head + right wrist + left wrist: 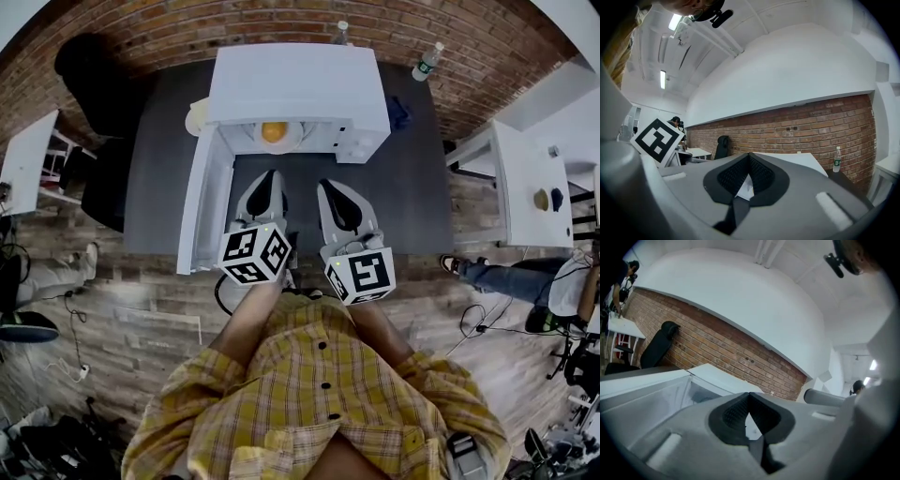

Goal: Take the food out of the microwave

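Note:
A white microwave stands on the dark grey table, its door swung open to the left. Inside lies an orange piece of food on a white plate. My left gripper is shut and empty, a little in front of the open cavity. Beside it, my right gripper is also shut with nothing in it. In the left gripper view the closed jaws point at the microwave's open door. In the right gripper view the closed jaws point over the microwave's top.
Two water bottles stand at the table's back by the brick wall. A black chair is at the back left. White tables flank the dark one. A seated person's legs and cables lie on the floor at right.

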The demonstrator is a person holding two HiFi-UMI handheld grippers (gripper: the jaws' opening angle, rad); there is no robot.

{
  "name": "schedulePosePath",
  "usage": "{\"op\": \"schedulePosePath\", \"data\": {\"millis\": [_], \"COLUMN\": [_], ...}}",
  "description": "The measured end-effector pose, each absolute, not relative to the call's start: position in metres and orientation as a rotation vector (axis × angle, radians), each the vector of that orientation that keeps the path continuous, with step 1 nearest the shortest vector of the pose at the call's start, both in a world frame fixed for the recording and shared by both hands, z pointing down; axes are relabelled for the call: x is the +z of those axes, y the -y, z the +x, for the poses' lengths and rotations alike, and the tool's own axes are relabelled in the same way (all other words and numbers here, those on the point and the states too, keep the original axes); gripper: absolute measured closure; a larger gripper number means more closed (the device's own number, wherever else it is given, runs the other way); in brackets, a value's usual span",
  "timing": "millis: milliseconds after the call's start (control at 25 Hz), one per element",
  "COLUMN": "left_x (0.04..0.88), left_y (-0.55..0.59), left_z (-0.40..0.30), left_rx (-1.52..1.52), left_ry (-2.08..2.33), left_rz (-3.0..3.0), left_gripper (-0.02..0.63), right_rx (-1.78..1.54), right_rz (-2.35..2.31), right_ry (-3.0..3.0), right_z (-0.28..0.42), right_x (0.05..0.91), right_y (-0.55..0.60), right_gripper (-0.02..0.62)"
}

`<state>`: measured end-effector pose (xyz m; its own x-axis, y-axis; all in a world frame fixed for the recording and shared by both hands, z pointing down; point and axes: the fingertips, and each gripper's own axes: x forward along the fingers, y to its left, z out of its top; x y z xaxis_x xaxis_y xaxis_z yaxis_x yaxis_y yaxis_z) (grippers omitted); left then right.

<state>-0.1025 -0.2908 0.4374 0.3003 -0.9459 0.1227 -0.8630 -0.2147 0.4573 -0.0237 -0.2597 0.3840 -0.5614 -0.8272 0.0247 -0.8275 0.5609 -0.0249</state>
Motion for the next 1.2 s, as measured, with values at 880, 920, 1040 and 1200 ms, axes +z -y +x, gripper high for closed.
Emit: {"op": "schedulePosePath", "data": {"millis": [880, 920, 1040, 1200], "left_x": [0.583, 0.588, 0.604, 0.627], "left_y": [0.362, 0.364, 0.375, 0.386], "left_z": [-0.125, -0.126, -0.127, -0.129], "left_rx": [-0.620, -0.637, -0.727, -0.799], "left_ry": [1.252, 1.241, 1.170, 1.118], "left_rz": [1.563, 1.543, 1.440, 1.332], "left_gripper": [0.528, 0.525, 0.508, 0.494], "right_rx": [0.103, 0.109, 0.117, 0.134], "right_rz": [1.530, 1.531, 1.533, 1.536], "right_ry": [2.675, 2.672, 2.669, 2.660], "right_z": [-0.032, -0.032, -0.033, -0.034], "right_x": [0.420, 0.422, 0.425, 0.429], "right_y": [0.279, 0.280, 0.284, 0.289], "right_gripper": [0.595, 0.595, 0.595, 0.595]}}
